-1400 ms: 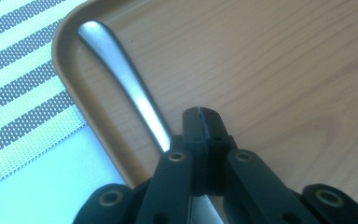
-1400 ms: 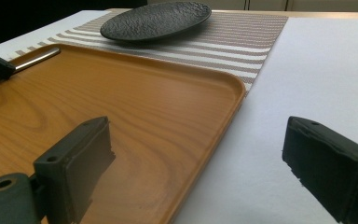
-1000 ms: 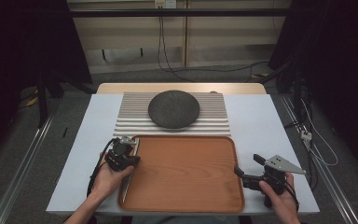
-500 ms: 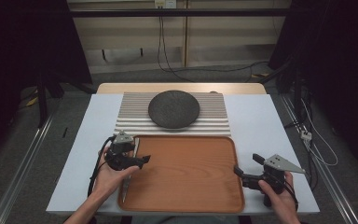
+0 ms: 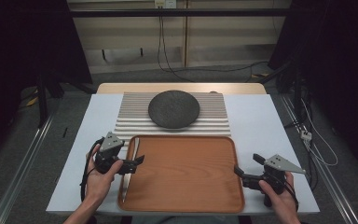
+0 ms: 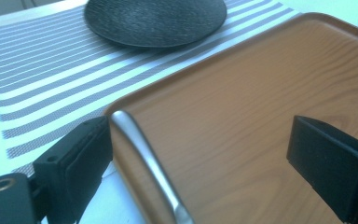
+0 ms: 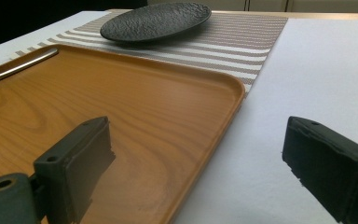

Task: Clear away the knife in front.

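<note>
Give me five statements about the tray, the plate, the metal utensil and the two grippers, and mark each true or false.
1. The metal utensil lies at the left edge of the tray. True.
2. The dark plate sits on the tray. False: it sits on the striped mat, beyond the tray.
3. The left gripper is clamped on the utensil. False: its jaws have just been opening and stand wide; the utensil lies beside the left jaw, not pinched.
4. The right gripper is open, with the tray's right rim between its jaws. True.
5. Food lies on the plate. False: the plate is bare.
</note>
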Demonstrator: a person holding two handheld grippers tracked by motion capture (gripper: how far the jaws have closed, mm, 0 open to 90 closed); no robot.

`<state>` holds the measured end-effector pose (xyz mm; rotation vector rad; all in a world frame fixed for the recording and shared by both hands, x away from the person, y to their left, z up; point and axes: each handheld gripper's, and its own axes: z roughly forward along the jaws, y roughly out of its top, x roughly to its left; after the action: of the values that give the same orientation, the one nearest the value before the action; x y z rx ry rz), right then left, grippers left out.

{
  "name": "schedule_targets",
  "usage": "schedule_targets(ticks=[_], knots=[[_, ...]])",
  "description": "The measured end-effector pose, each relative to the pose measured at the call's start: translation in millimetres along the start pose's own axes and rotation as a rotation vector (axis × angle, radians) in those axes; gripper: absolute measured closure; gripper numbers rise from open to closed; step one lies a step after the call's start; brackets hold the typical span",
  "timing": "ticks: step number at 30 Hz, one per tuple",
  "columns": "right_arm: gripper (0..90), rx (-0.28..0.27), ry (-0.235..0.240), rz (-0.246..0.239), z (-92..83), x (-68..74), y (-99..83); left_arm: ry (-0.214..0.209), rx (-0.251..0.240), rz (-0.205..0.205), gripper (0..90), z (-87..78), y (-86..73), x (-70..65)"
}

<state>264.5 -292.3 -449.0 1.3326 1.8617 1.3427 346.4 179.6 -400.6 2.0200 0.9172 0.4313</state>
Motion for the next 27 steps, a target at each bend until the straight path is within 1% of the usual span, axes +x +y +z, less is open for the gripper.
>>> schedule_targets(ticks=[1, 3, 5, 10, 12, 13, 15, 19, 20, 21, 23, 24, 25, 26, 27], knots=[[8.1, -0.001, -0.003, -0.004, -0.1, -0.7, -0.1, 0.007, 0.007, -0.005, 6.9, -1.7, -1.4, 0.2], [8.1, -0.002, -0.004, -0.002, -0.4, -1.1, -0.1, 0.015, 0.006, -0.029, 7.0, -4.4, -4.2, 0.9], [8.1, -0.001, -0.005, -0.001, -0.3, -1.0, -0.3, 0.006, 0.012, -0.040, 7.0, -7.9, -7.3, 2.7], [8.0, -0.002, -0.005, -0.002, -0.5, -0.5, -0.3, 0.021, 0.003, -0.053, 7.0, -13.1, -15.0, 8.0], [8.0, -0.002, -0.007, -0.002, -0.8, -0.8, -0.2, 0.014, 0.006, -0.060, 7.0, -13.4, -18.2, 10.9], [8.0, -0.003, -0.008, -0.002, -0.8, -0.8, -0.4, 0.023, 0.007, -0.069, 7.0, -13.4, -20.0, 11.9], [8.0, -0.001, -0.009, 0.000, -0.8, -0.6, -0.5, 0.022, 0.001, -0.088, 7.1, -14.4, -23.6, 14.2], [8.0, -0.001, -0.010, 0.000, -2.0, -0.5, -1.0, 0.032, 0.001, -0.090, 7.1, -17.7, -29.6, 16.5], [8.0, -0.003, -0.011, 0.000, -2.3, -0.8, -1.0, 0.028, -0.004, -0.102, 7.1, -18.5, -31.6, 16.7], [8.0, -0.003, -0.013, 0.001, -2.7, -1.1, -1.2, 0.034, 0.004, -0.108, 7.1, -19.7, -32.8, 16.5], [8.0, -0.002, -0.017, 0.005, -3.7, -1.5, -1.2, 0.017, 0.010, -0.111, 7.4, -22.7, -34.1, 16.4], [8.0, -0.004, -0.018, 0.003, -4.6, -1.7, -1.1, 0.024, 0.001, -0.102, 6.9, -24.2, -35.5, 15.7], [7.9, -0.004, -0.019, 0.005, -5.6, -1.6, -1.3, 0.040, -0.004, -0.089, 6.7, -24.6, -37.0, 14.8], [7.9, -0.004, -0.019, 0.005, -6.3, -1.8, -1.7, 0.043, -0.012, -0.090, 6.5, -23.9, -38.7, 14.4], [7.9, -0.003, -0.021, 0.005, -6.6, -2.4, -1.9, 0.037, -0.008, -0.091, 6.4, -23.1, -39.8, 14.7]])
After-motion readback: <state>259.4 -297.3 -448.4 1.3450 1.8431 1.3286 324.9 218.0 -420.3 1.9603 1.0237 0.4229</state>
